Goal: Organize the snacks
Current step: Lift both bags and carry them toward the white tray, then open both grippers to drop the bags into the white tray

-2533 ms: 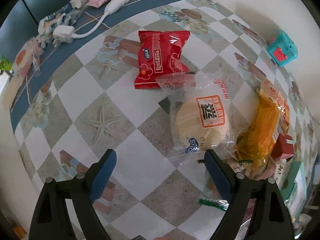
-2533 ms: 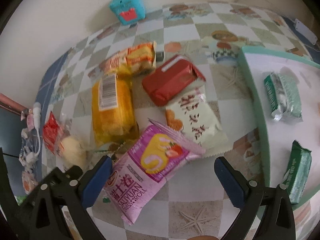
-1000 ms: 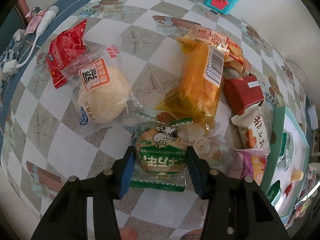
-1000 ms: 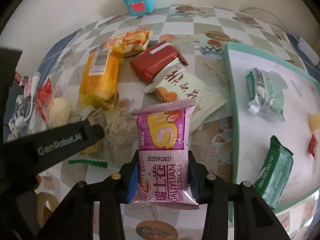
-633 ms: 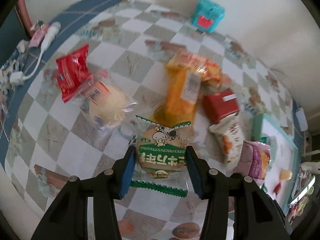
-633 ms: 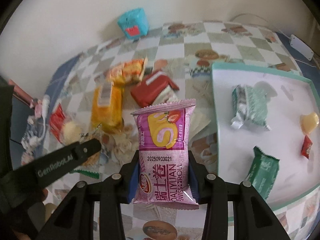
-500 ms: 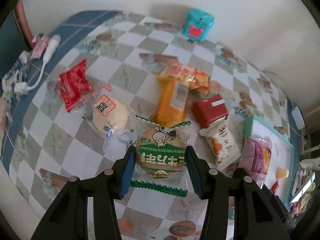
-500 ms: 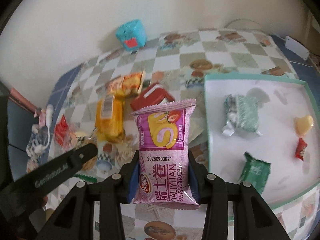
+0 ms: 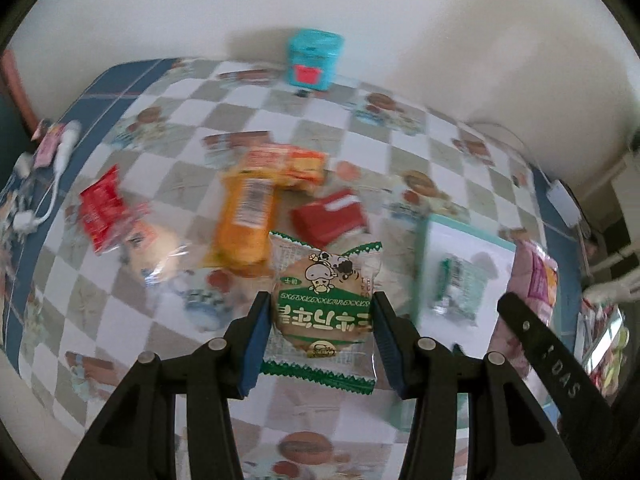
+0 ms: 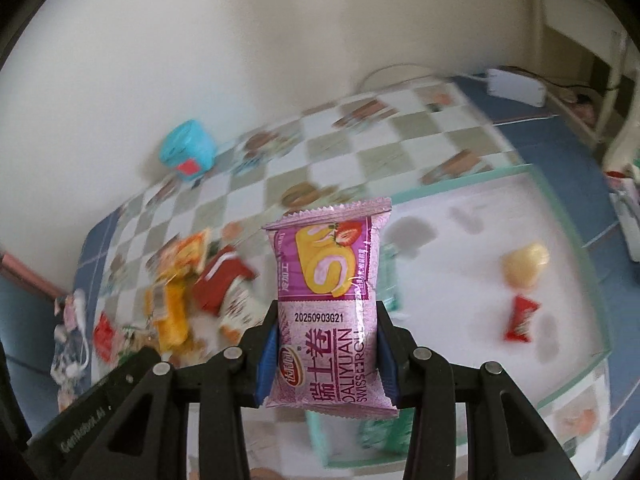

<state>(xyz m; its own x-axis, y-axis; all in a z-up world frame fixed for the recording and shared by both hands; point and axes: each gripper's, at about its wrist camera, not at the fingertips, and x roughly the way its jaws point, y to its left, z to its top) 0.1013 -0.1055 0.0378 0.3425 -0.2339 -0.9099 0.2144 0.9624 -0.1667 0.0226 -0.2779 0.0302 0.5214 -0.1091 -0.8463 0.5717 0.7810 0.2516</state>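
Observation:
My left gripper (image 9: 322,336) is shut on a green-and-clear round cake packet (image 9: 324,304), held high above the checkered table. My right gripper (image 10: 326,352) is shut on a pink Swiss roll packet (image 10: 330,304), held above the white tray with a teal rim (image 10: 460,188). The tray also shows in the left wrist view (image 9: 464,228) to the right of the left gripper. The pink packet (image 9: 536,276) and the right gripper's arm show at the right edge of the left wrist view.
Loose on the table lie an orange packet (image 9: 246,220), a dark red packet (image 9: 330,218), a bright red packet (image 9: 102,208) and a clear bun packet (image 9: 156,244). A teal box (image 9: 314,58) stands by the wall. The tray holds a green packet (image 9: 456,284), a yellow sweet (image 10: 524,266) and a red sweet (image 10: 520,318).
Both grippers have risen and swung right toward the tray, each still holding its packet. The table looks farther away and blurred.

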